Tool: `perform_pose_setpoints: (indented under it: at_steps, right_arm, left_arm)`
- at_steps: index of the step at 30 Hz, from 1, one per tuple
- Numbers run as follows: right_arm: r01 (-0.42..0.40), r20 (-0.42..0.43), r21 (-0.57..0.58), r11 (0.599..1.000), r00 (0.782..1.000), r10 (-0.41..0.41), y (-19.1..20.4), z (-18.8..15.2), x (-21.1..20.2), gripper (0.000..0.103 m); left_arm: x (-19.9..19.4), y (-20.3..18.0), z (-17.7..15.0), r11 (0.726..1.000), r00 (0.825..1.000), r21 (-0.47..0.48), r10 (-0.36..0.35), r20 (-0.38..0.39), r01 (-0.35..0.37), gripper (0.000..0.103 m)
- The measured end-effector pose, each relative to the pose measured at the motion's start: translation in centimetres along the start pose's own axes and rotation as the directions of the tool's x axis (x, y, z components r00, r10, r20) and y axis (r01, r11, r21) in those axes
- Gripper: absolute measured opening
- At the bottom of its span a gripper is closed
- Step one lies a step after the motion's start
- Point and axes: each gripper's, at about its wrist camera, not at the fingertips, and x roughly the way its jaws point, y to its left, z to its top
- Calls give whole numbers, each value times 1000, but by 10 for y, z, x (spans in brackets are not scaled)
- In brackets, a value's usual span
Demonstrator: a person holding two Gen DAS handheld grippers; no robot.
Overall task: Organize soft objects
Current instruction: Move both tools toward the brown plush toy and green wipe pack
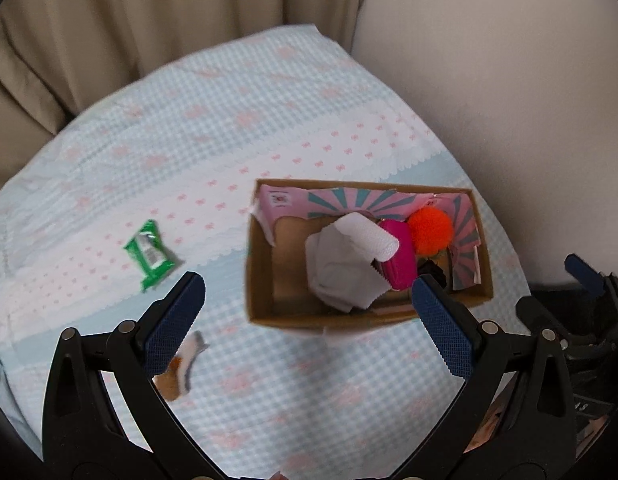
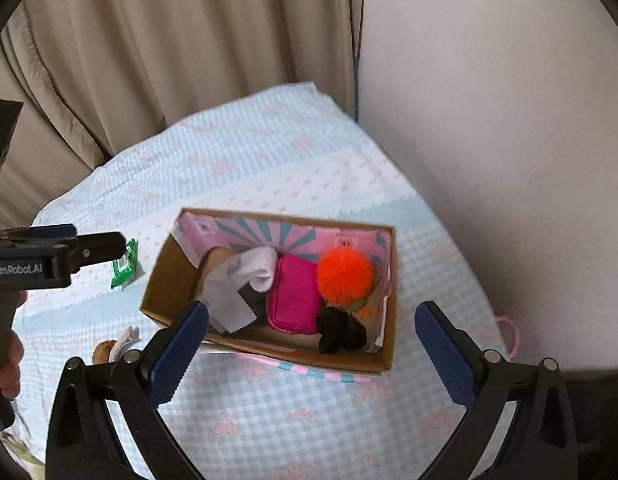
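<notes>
The left gripper (image 1: 305,294) and right gripper (image 2: 311,324) both hover spread and empty. The green packet (image 1: 149,255) lies outside the cardboard box (image 1: 261,280) (already crowded), so dropping it in may spill items.

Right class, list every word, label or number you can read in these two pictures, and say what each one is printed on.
"GenRobot.AI": on the left gripper, seen from the right wrist.
Green packet: label print too blurred to read.
Cardboard box: pink liner stickers too small to read.
Nothing else is legible.
</notes>
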Motion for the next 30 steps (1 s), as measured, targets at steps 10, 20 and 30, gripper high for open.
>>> perform_pose_setpoints:
  at_steps: [10,20,30]
  right_arm:
    - [59,123,73,996,990,-68,55,-8,-91,103]
    - [127,230,147,981,960,-159,120,-39,-166,103]
    - [103,279,133,986,950,-137,191,-68,-202,103]
  left_arm:
    - [-111,48,-44,1000,986,0,-3,166,3,103]
    - [-192,99,-108,1000,948,13,-2,318,-2,103]
    - [-215,160,-171,999,941,41,-43,335,31,103]
